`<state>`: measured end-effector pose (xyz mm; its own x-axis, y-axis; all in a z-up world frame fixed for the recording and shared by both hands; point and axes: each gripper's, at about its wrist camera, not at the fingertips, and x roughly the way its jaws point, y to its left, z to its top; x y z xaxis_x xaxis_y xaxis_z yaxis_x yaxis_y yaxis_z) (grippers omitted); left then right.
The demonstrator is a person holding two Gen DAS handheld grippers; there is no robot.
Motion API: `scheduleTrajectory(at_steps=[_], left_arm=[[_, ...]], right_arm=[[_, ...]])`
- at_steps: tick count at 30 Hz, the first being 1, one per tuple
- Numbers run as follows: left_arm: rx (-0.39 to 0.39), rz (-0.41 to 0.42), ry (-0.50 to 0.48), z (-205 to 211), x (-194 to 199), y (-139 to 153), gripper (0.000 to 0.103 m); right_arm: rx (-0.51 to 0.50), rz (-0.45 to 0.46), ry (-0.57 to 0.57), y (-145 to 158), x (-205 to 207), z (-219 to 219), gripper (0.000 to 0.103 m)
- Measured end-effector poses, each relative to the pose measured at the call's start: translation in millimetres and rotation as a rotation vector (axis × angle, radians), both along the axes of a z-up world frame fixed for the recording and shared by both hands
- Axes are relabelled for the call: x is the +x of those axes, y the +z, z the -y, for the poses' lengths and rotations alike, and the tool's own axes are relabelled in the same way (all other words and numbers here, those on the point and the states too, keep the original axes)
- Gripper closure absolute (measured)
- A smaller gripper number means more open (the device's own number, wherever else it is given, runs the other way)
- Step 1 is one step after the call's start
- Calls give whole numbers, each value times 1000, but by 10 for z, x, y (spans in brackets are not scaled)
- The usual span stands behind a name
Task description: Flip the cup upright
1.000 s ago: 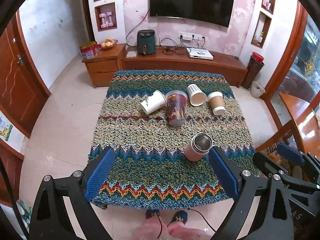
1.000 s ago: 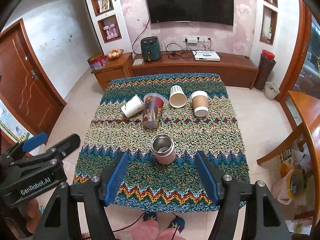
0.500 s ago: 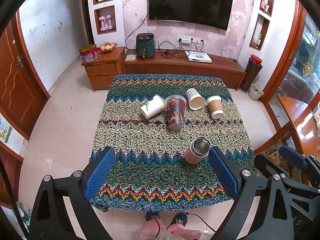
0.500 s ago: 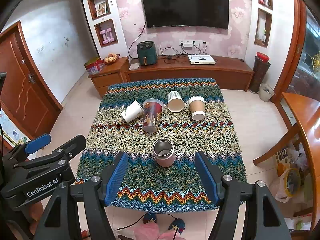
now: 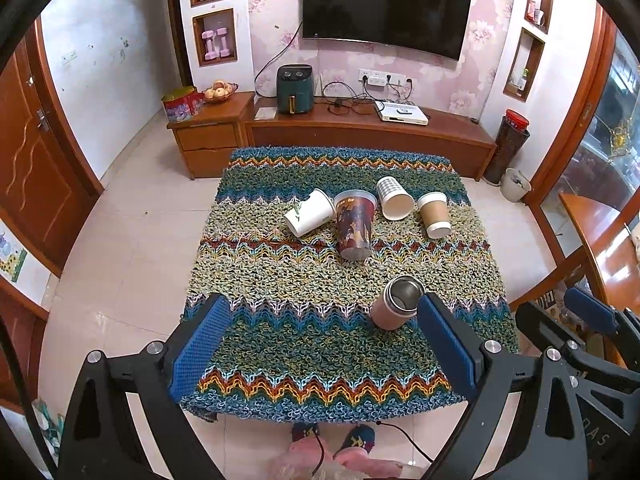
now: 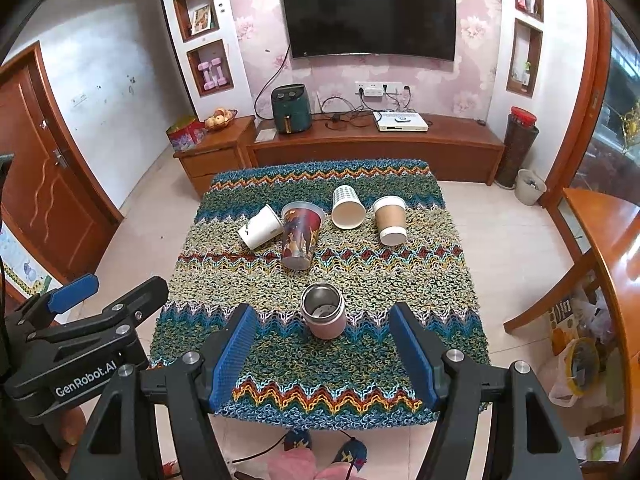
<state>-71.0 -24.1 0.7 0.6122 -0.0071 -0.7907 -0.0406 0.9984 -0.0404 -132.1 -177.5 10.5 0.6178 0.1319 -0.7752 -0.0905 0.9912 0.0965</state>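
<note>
Both grippers, left (image 5: 320,350) and right (image 6: 324,354), hang with fingers spread and empty. The pink mug (image 6: 323,311) stands upright between the right fingers; four cups (image 6: 301,237) lie tipped beyond, awaiting flipping.

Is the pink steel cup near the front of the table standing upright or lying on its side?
Upright. The pink steel cup stands on its base on the tablecloth, its round open mouth facing up, with the steel inside visible.

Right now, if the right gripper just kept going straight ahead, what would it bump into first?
Probably the pink steel cup, which sits between the open right gripper fingers' line, nearest on the table. Depth is hard to judge.
</note>
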Motion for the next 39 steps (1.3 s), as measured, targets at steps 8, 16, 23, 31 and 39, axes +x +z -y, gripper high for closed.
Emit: scheduleTrajectory(at_steps=[8, 16, 23, 31, 39], left_arm=[[14, 49, 16, -17, 24, 148, 7], [19, 64, 16, 10, 51, 206, 7], [23, 68, 14, 35, 74, 212, 7], [26, 64, 3, 67, 91, 201, 7], [26, 64, 3, 67, 93, 209, 7]], right_arm=[[-2, 63, -6, 143, 16, 32, 33], [2, 111, -5, 258, 46, 35, 33], [6, 106, 2, 243, 67, 32, 33], [7, 102, 1, 236, 61, 39, 33], [12, 96, -5, 205, 77, 57, 33]])
